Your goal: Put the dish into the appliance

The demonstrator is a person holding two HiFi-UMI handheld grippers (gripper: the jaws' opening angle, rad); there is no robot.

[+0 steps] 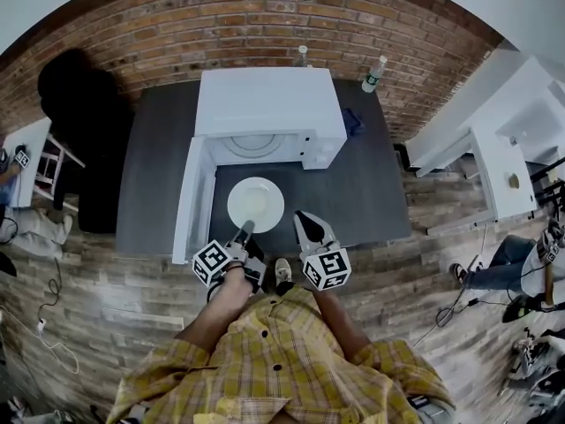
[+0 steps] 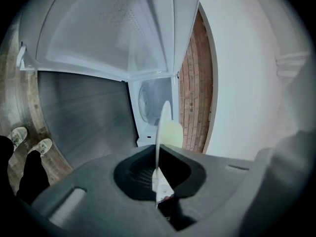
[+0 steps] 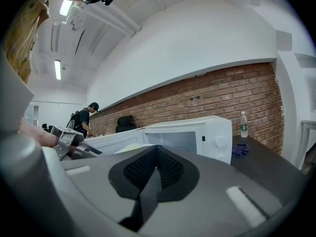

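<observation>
Left gripper [image 1: 245, 228] is clenched on the near rim of the white dish [image 1: 256, 203], which is over the dark table [image 1: 159, 175] just in front of the open microwave [image 1: 265, 104], while the right gripper [image 1: 305, 223] is pinched together on nothing. Stiff, glazed, likely slippery and breakable, the dish seems best held deep on its rim and kept level. One dish, one microwave, two bottles [image 1: 374, 73] behind it.
</observation>
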